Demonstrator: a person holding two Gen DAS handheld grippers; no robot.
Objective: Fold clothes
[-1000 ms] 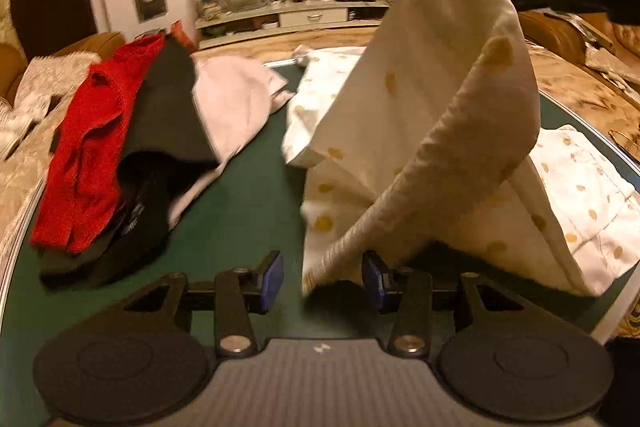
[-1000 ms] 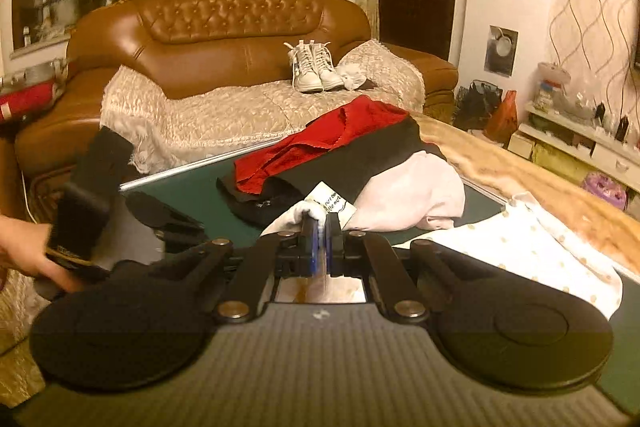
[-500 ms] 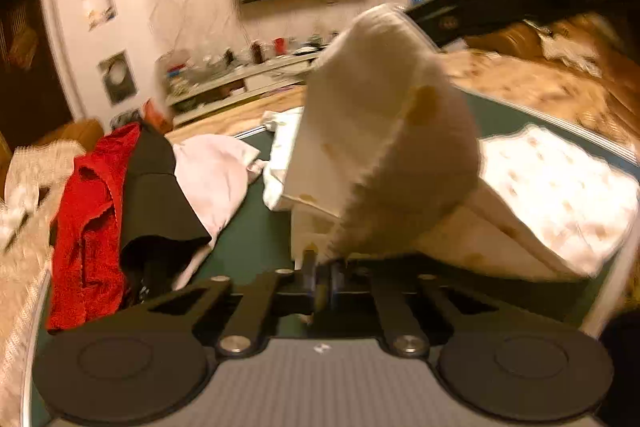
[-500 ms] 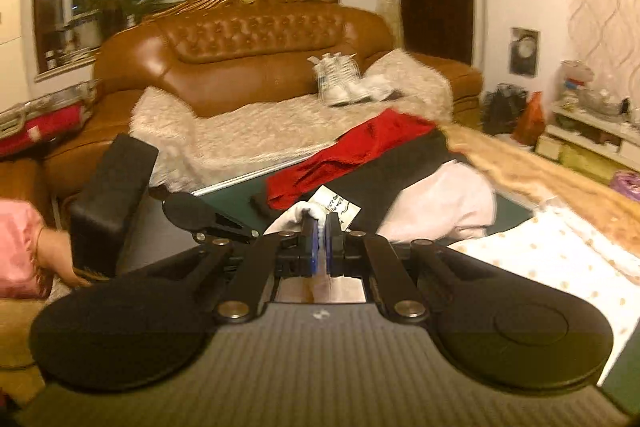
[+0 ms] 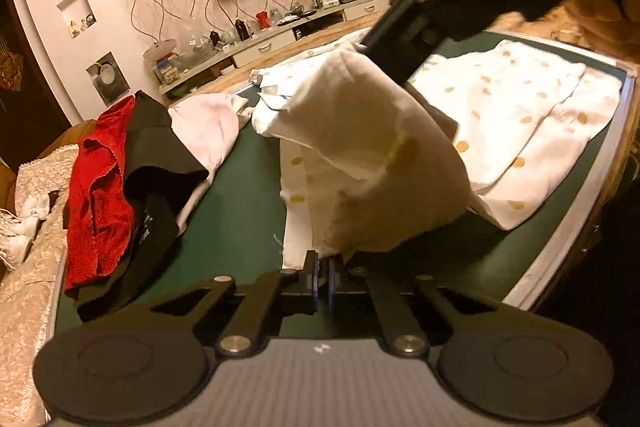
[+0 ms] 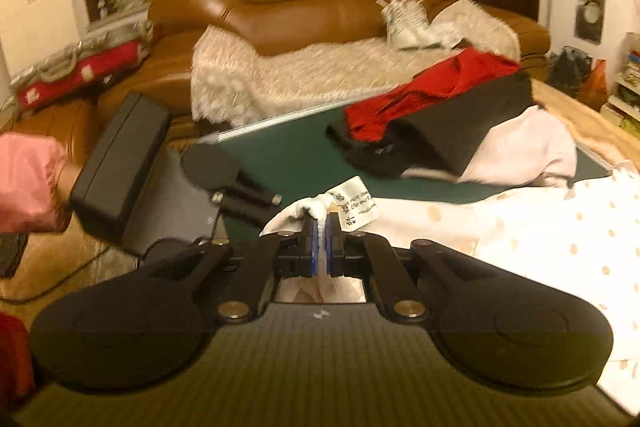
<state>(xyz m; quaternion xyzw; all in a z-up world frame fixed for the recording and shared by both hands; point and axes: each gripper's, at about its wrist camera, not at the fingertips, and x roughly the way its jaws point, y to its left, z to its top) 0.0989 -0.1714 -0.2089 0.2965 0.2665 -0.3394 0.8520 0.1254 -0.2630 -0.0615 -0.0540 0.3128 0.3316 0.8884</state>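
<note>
A white dotted garment point(image 5: 520, 115) is spread on the green worktop point(image 5: 236, 211), one part lifted. Its lower edge is clamped by the left hand-held gripper point(image 5: 322, 277); the labelled edge (tag showing) is pinched in the right hand-held gripper point(image 6: 322, 241). Beside the garment, a pile of red, black and pink clothes point(image 5: 136, 163) is heaped on the worktop.

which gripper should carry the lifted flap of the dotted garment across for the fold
Right. The right gripper pinches the raised top edge of the dotted garment beside its label, while the left gripper clamps the low corner as an anchor.
</note>
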